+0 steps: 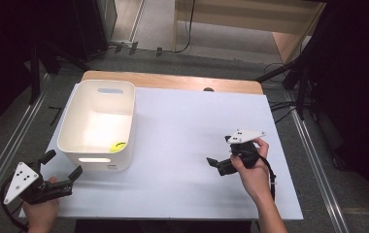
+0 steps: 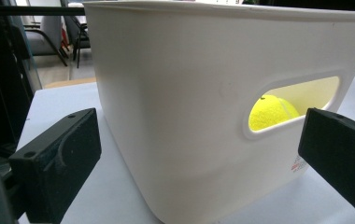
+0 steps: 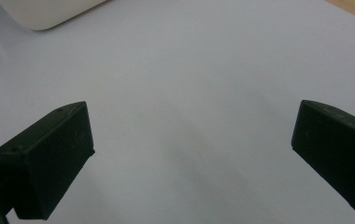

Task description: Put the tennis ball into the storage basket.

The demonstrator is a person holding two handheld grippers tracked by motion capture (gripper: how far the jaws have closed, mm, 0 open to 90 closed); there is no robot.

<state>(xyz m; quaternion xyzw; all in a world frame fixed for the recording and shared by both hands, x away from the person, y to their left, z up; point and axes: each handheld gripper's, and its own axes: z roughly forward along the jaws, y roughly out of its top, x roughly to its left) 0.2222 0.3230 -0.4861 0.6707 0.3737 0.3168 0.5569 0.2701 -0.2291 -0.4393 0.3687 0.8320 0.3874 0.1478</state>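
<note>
Tennis ball [image 2: 271, 112] sits in white bin [image 1: 97, 124], near-right corner. Left hand-held gripper [image 1: 62, 167] spread beside bin wall; right hand-held gripper [image 1: 214, 162] spread, empty, over worktop [image 1: 182, 141]. Risk: left jaws nudge light bin, sliding/tipping it.

A white-covered worktop [image 1: 182, 145], its wooden edge showing along the far side, carries a white plastic bin [image 1: 97, 124] standing upright near its left edge.
</note>
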